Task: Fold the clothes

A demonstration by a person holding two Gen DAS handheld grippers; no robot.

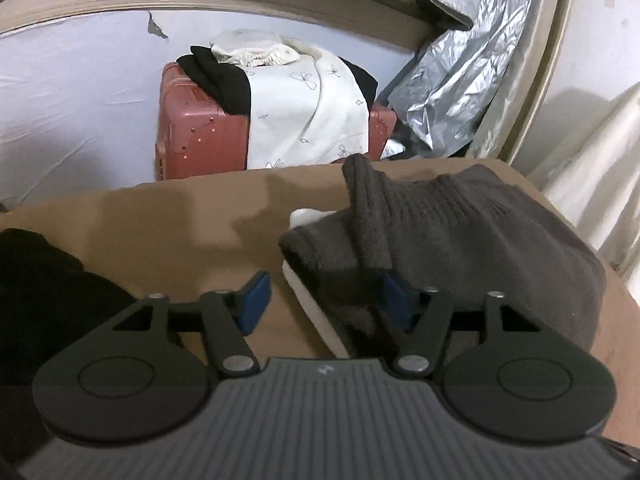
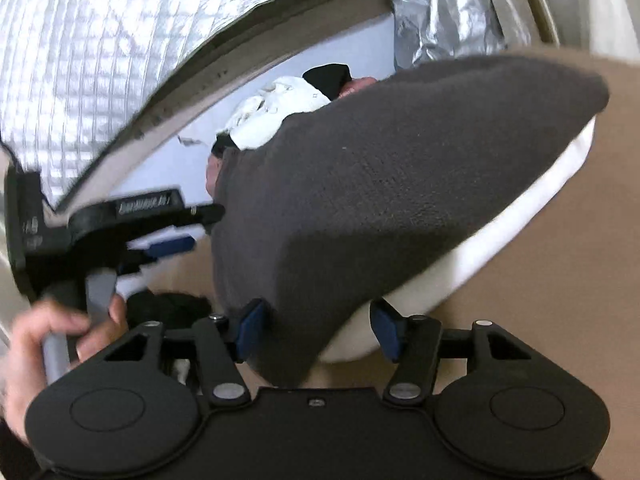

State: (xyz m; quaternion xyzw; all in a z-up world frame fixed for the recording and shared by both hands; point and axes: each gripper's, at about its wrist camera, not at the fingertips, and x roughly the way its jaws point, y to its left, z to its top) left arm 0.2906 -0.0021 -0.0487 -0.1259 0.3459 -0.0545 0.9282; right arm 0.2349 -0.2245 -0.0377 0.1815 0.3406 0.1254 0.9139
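A tan desk (image 1: 168,220) carries the clothes; behind it stand a pink suitcase (image 1: 196,136) draped with white and black garments, a pale wall and crinkled silver foil (image 1: 452,92). One dark grey knit sweater (image 1: 460,232) lies on the desk's right part over one folded white garment (image 1: 316,300); one black garment (image 1: 44,280) sits at the left, cut off by the frame. The left hand-held gripper (image 1: 324,300) is spread wide, its right finger tucked under a sweater fold. The right hand-held gripper (image 2: 316,330) is also spread wide, with the sweater's edge between its fingers, ungripped. The right view is motion-blurred.
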